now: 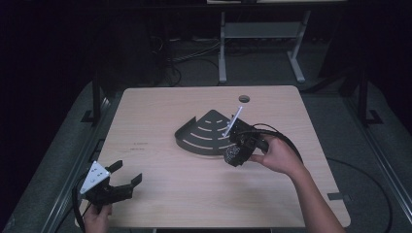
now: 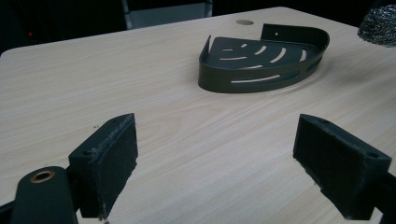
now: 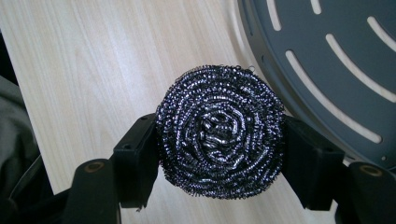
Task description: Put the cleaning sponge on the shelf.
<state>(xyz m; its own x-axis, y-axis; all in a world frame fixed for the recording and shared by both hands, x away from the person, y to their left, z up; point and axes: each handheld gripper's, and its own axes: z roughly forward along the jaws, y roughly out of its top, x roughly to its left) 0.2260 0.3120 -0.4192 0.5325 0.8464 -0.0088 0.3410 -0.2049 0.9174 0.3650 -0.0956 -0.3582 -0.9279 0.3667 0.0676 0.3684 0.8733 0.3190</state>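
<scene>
A round steel-wool scourer (image 3: 220, 133) sits squeezed between the jaws of my right gripper (image 3: 219, 154), above the wood table beside the curved rim of a dark quarter-round shelf basket (image 3: 345, 70). From the high view the right gripper (image 1: 238, 153) holds the scourer (image 1: 232, 154) just at the front edge of the basket (image 1: 206, 133), near the table's middle. My left gripper (image 1: 124, 178) rests low at the table's front left corner, jaws wide apart with nothing between them. In the left gripper view the left gripper (image 2: 215, 158) faces the basket (image 2: 261, 60) far ahead, and the scourer (image 2: 378, 25) shows at the top right corner.
The light wood table (image 1: 160, 111) has a round cable hole (image 1: 244, 98) near its far edge. A white rod (image 1: 234, 120) sticks up from the right gripper. Beyond the table stand a white desk frame (image 1: 262, 34) and cables on the dark floor.
</scene>
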